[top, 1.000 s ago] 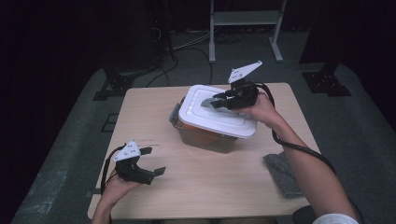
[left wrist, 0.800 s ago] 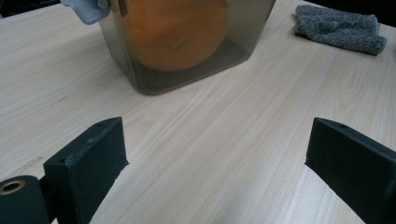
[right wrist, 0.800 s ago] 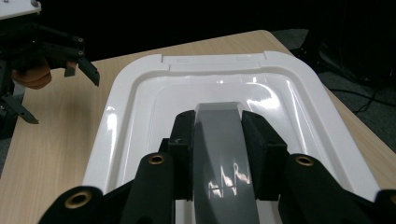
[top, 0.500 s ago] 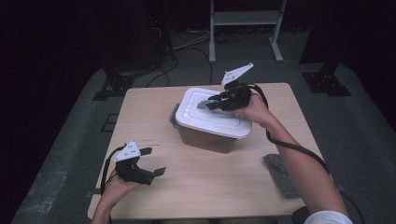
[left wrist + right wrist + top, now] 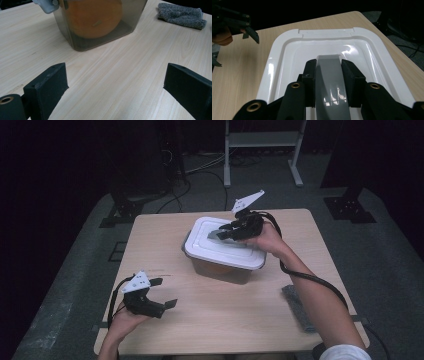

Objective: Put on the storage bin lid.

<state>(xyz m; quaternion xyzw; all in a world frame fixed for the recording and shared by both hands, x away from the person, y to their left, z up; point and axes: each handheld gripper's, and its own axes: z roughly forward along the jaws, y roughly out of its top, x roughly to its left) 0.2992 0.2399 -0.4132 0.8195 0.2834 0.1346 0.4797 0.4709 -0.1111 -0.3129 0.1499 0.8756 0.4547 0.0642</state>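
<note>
My right gripper (image 5: 328, 75) is clenched on the grey handle (image 5: 332, 82) at the middle of the white lid (image 5: 224, 251). The lid lies on the smoky box (image 5: 100, 27), which stands a little beyond the middle of the table (image 5: 240, 320), nearer its far edge. From the right gripper view the lid's rim runs unbroken round the recessed centre, with bare wood to its left and a narrow strip of table to its right before the edge drops off. Inside the box I see a large orange round thing (image 5: 93, 17) against the near wall. My left gripper (image 5: 159, 293) is released, jaws wide, over open wood near the front left corner, well apart from the box. A grey cloth (image 5: 299, 307) lies by the right edge.
</note>
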